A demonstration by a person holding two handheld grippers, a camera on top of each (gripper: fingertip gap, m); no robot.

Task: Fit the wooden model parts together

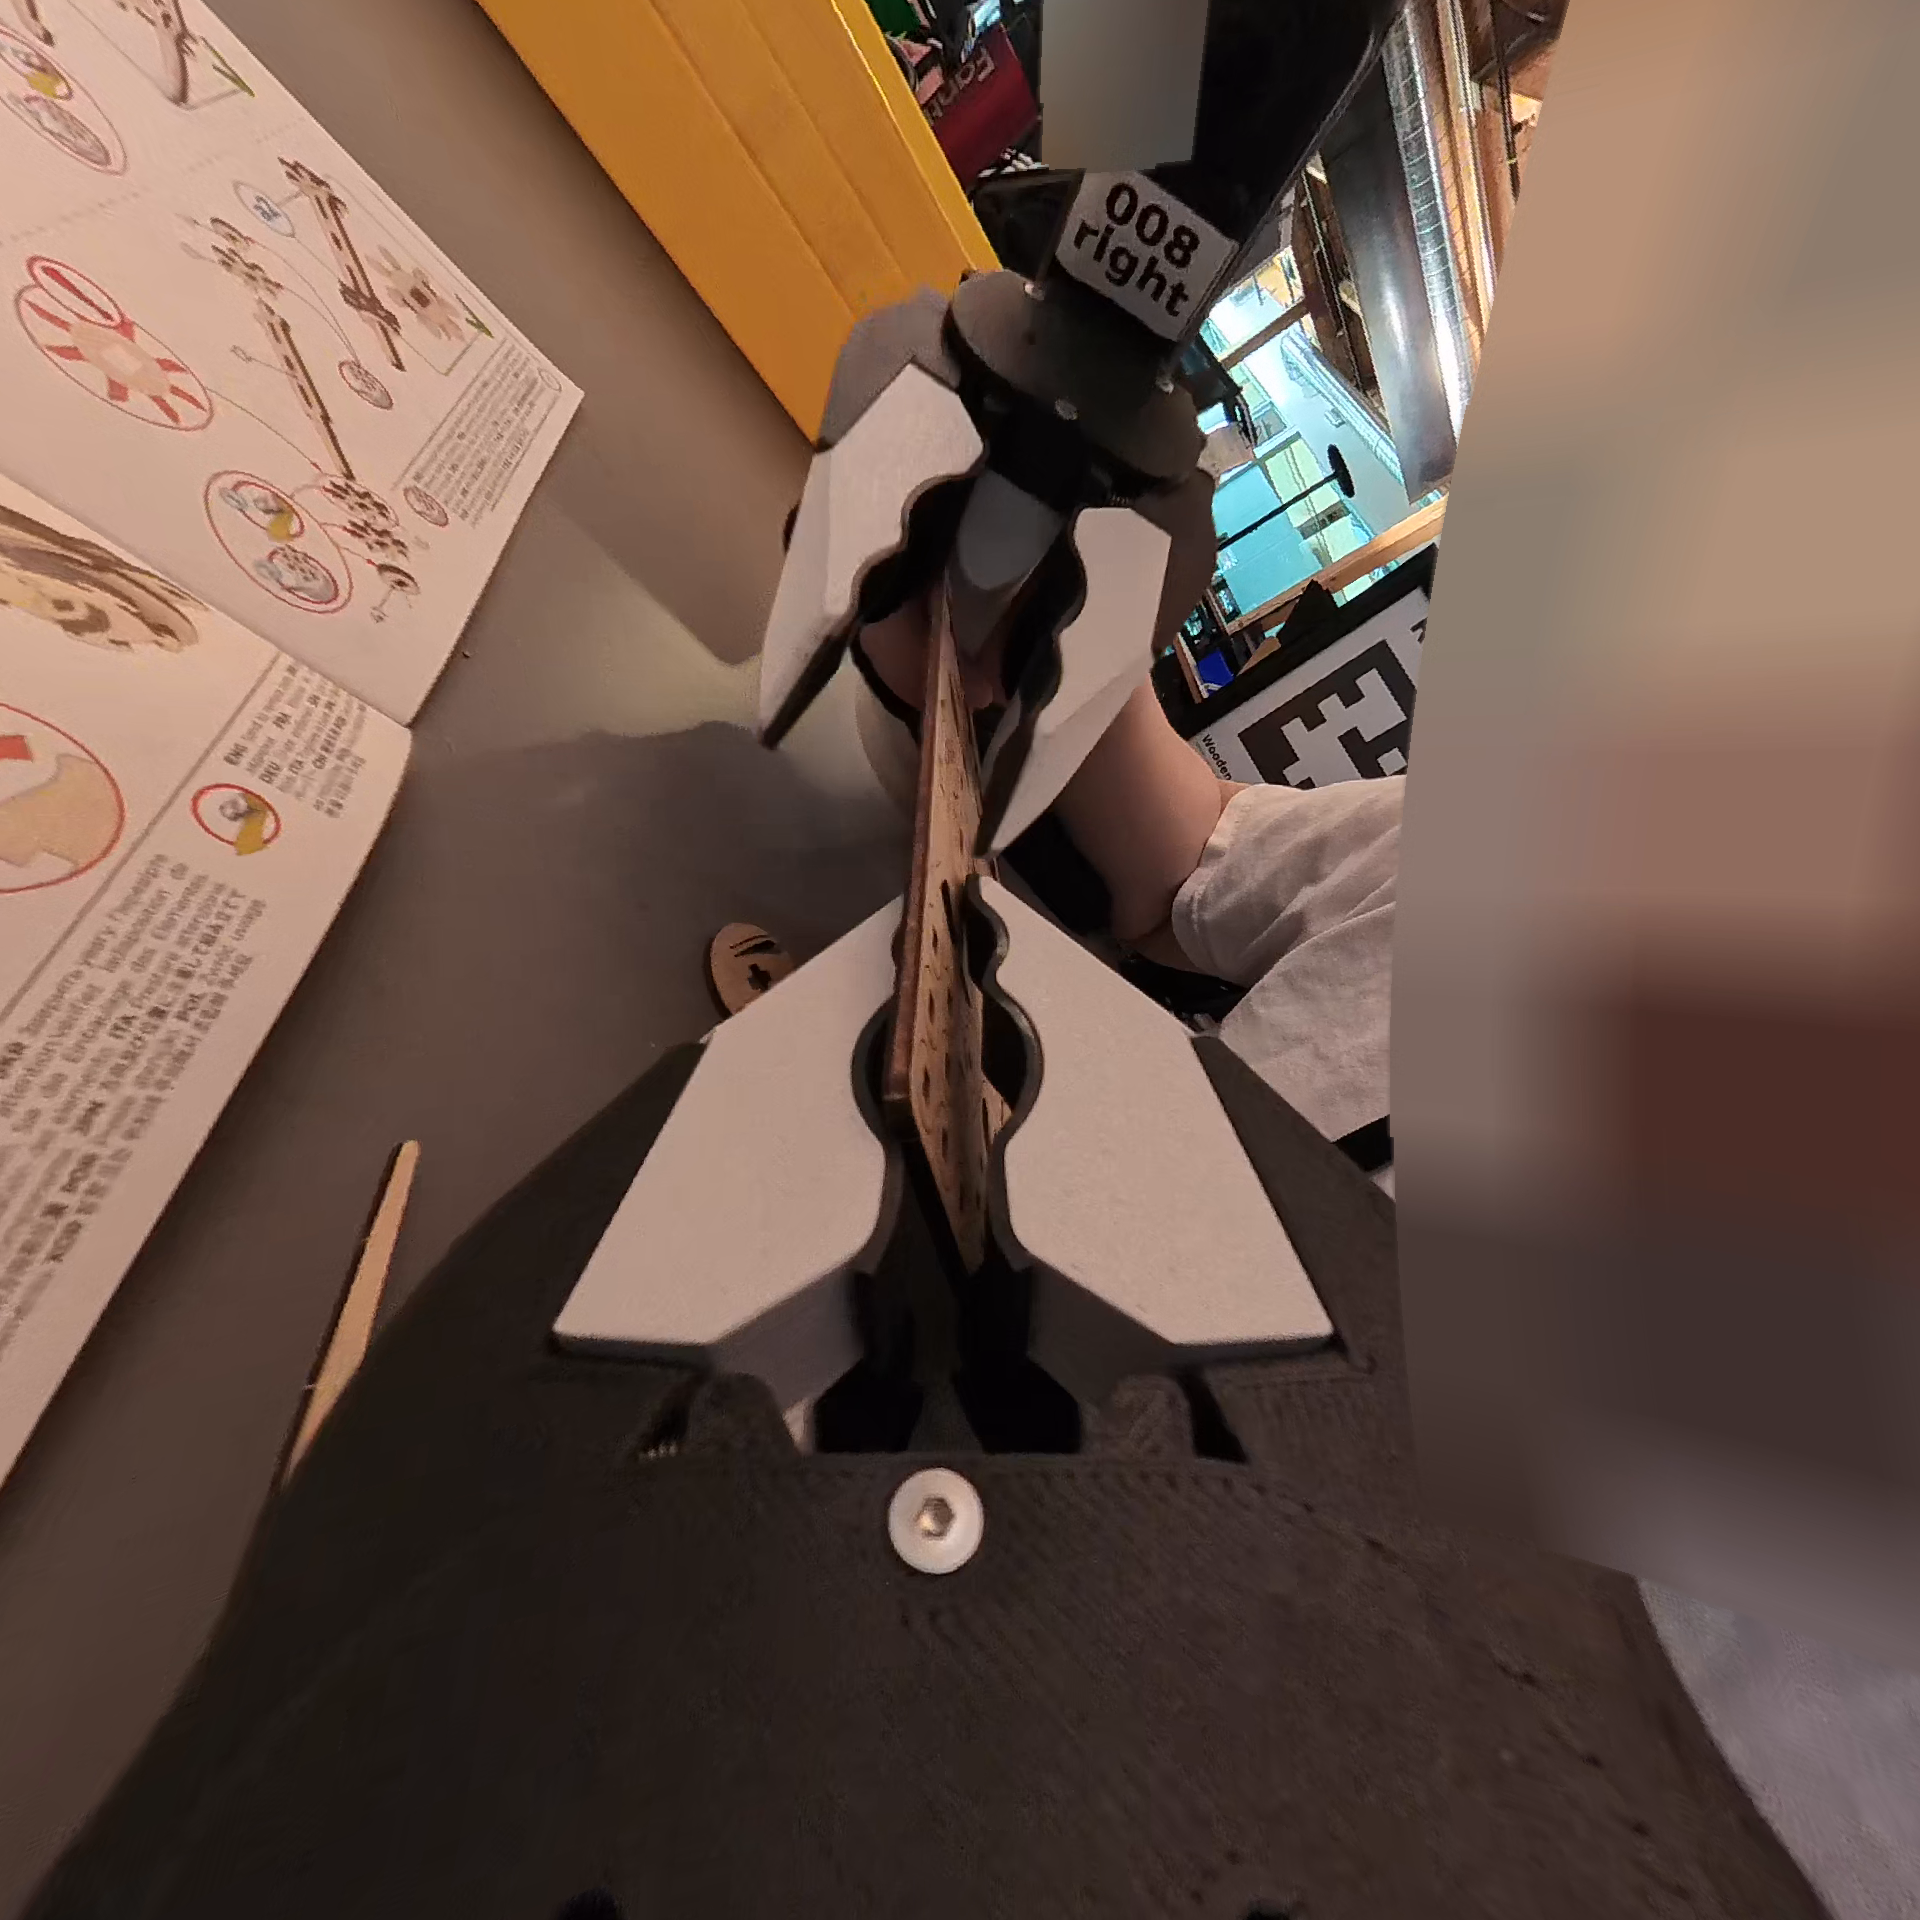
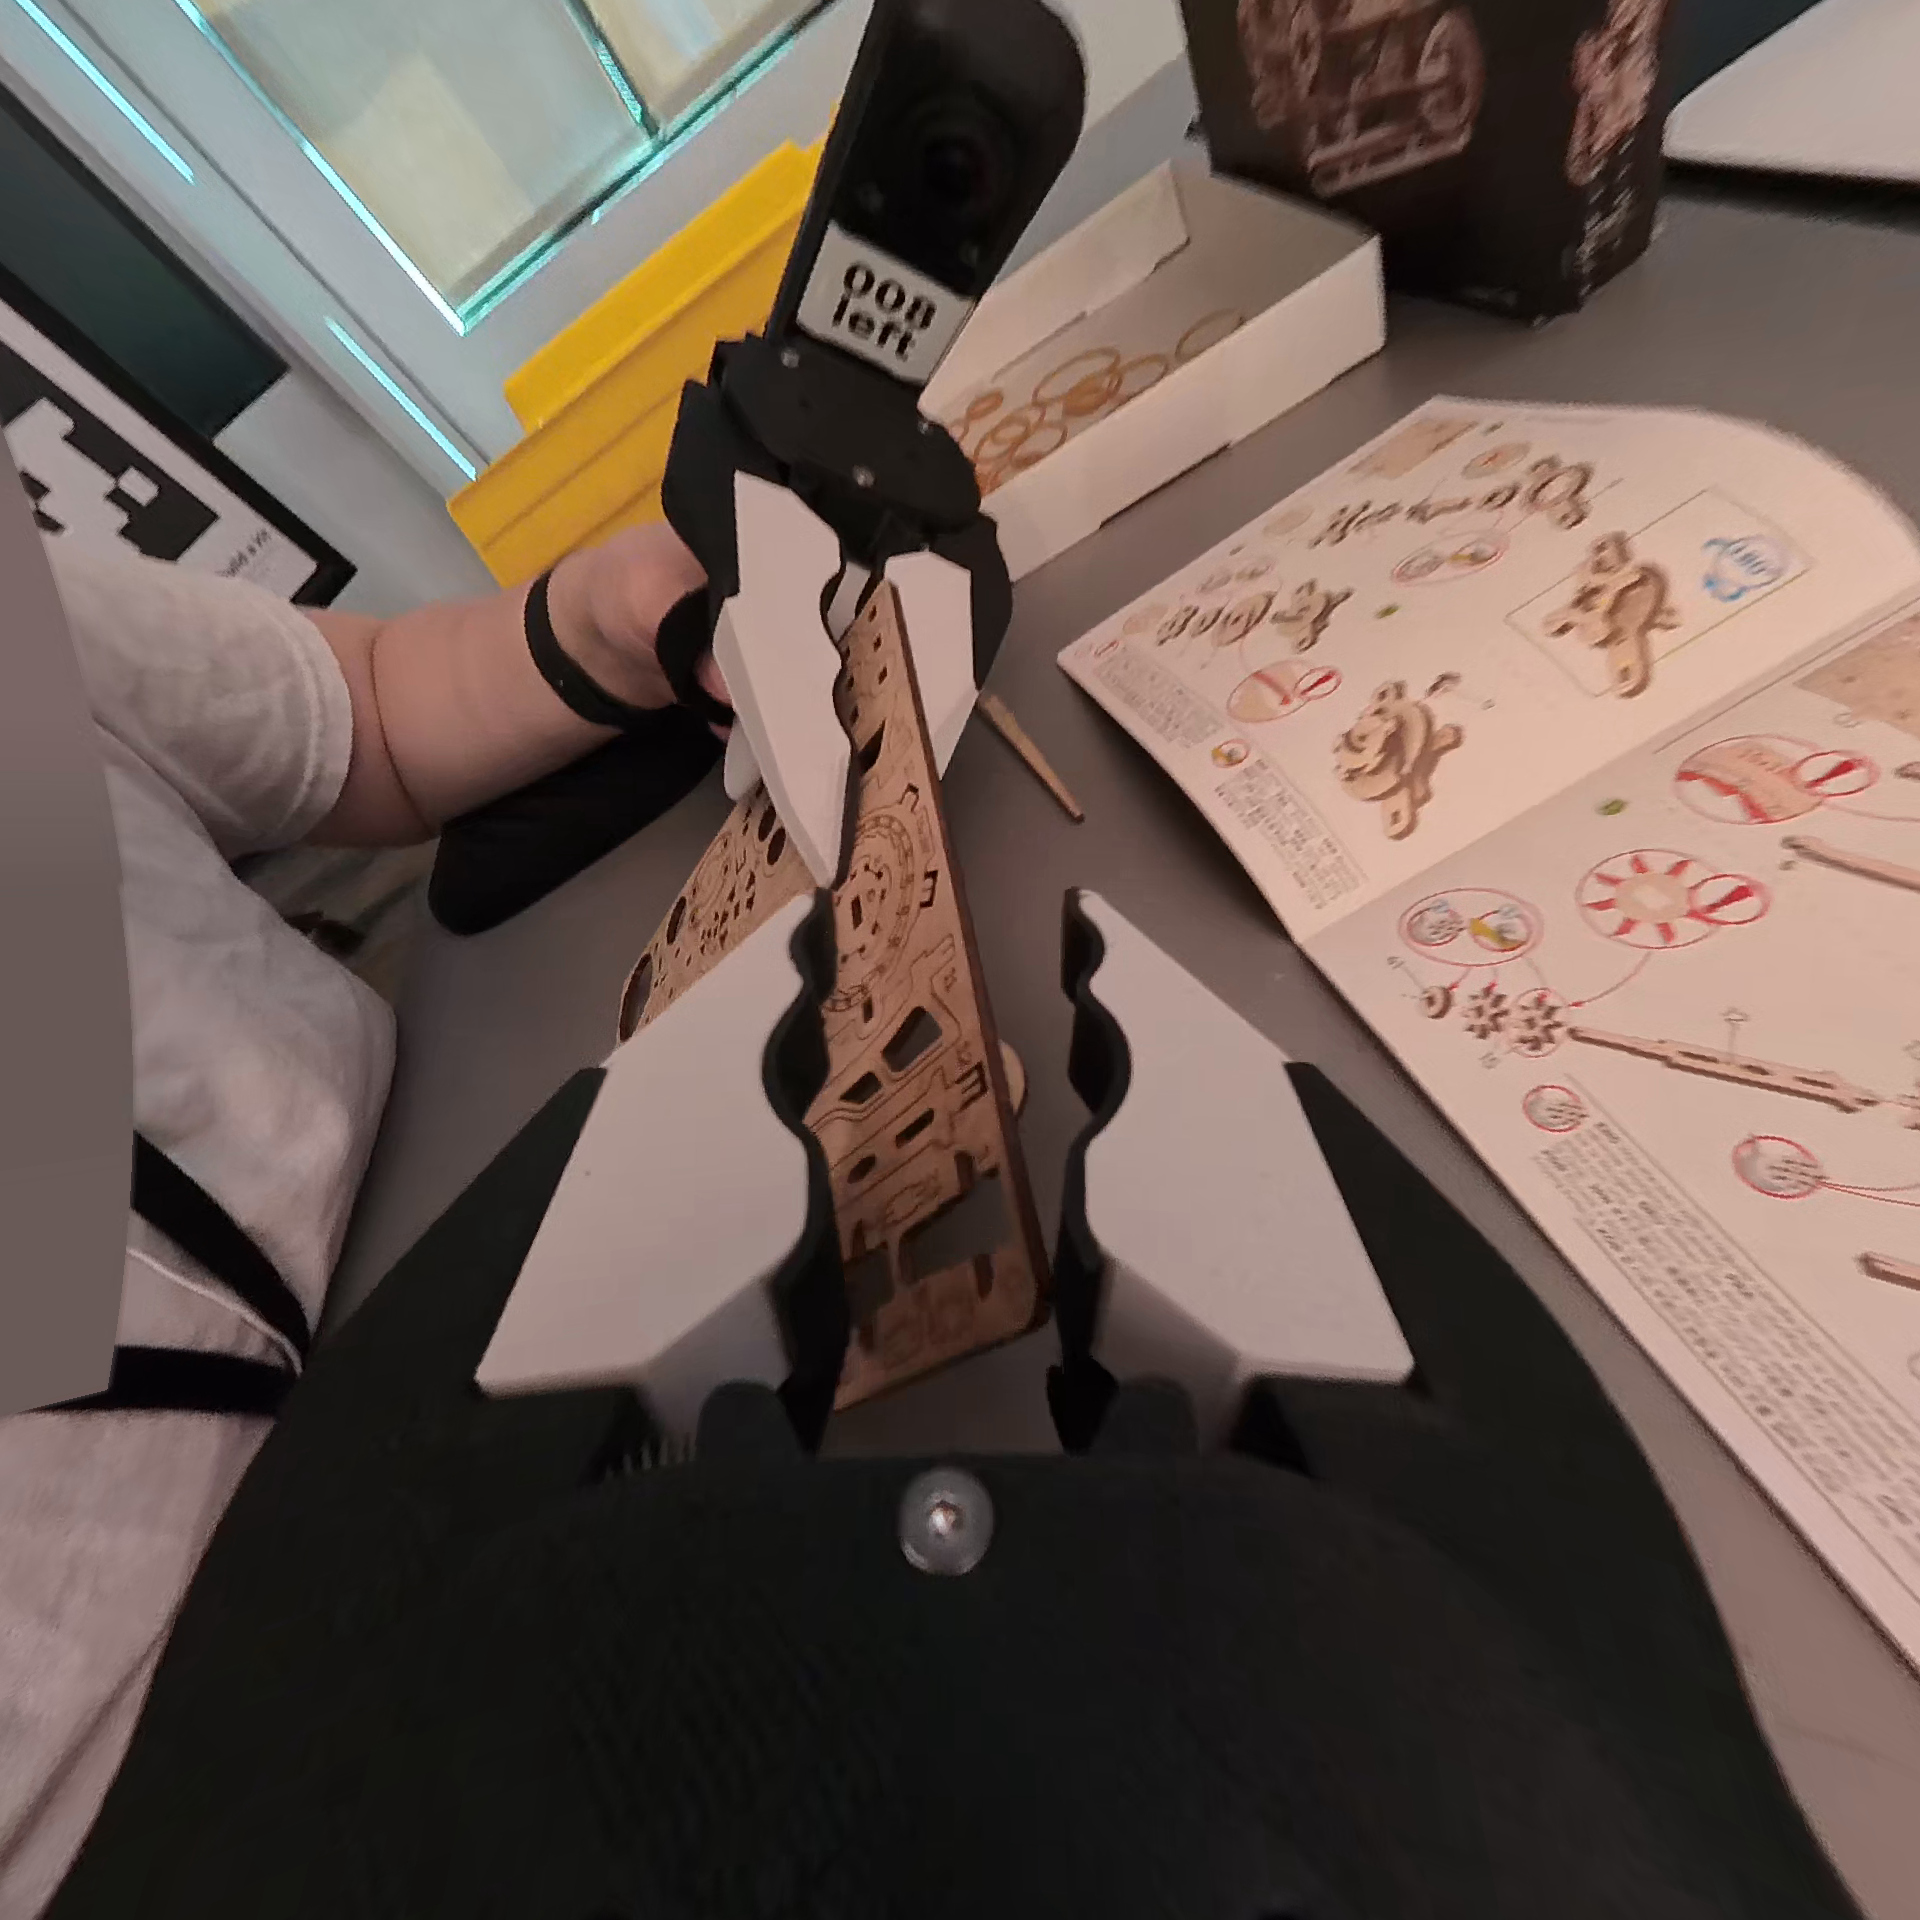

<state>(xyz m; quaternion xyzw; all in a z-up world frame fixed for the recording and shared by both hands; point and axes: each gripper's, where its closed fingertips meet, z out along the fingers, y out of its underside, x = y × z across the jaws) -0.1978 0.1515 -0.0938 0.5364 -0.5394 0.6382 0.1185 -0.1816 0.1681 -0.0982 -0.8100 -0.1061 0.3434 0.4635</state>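
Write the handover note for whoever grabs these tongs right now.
Left tongs: shut on the wooden parts sheet, held on edge above the grey table.
Right tongs: open, straddling the sheet's other end, not gripping.
Instruction booklet lies open alongside; one small round wooden piece and a thin stick on the table.
Done: nothing visibly fitted yet.
Left: free parts, join them.

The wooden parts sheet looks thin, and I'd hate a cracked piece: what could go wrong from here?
1. The left gripper is shut on the wooden parts sheet, held on edge above the table; with many cut-outs, it could snap if twisted.
2. The right gripper is open around the sheet, not clamping it; closing off-centre could bend it.
3. Popped-out pieces could drop near the instruction booklet.
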